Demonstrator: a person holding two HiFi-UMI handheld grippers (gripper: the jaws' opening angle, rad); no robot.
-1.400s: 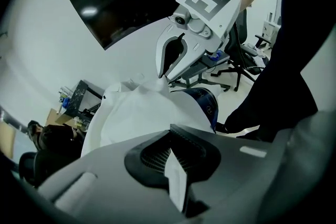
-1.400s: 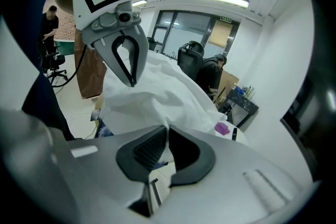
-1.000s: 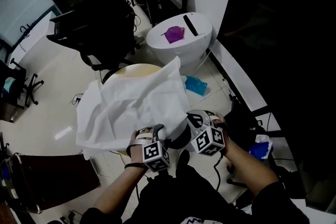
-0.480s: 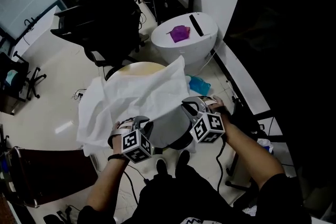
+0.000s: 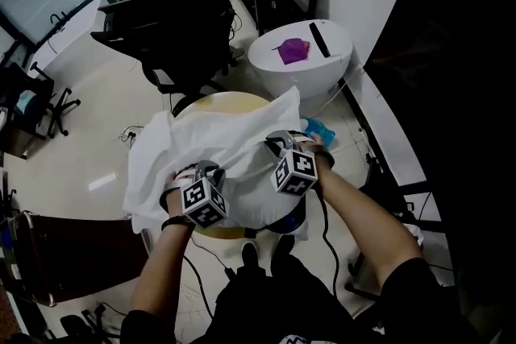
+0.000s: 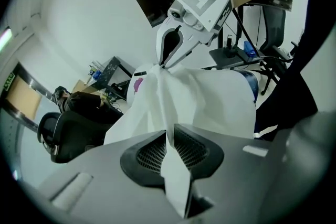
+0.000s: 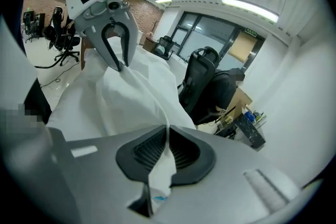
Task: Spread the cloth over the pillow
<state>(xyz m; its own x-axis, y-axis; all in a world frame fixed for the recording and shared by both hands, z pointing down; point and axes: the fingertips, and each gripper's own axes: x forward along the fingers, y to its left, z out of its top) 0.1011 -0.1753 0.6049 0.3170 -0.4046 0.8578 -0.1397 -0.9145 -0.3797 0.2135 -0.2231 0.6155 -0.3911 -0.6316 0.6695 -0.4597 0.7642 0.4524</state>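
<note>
Round table (image 5: pixel 219 99) ahead carries the cloth (image 5: pixel 211 147); we pinch its near edge in left gripper (image 5: pixel 199 171), jaws just closed, and right gripper (image 5: pixel 279 143), with what looks like the pillow (image 5: pixel 256 210) bulging between and below them.

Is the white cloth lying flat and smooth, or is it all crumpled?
Crumpled, not flat. The white cloth shows big folds and wrinkles all across it in the head view.
</note>
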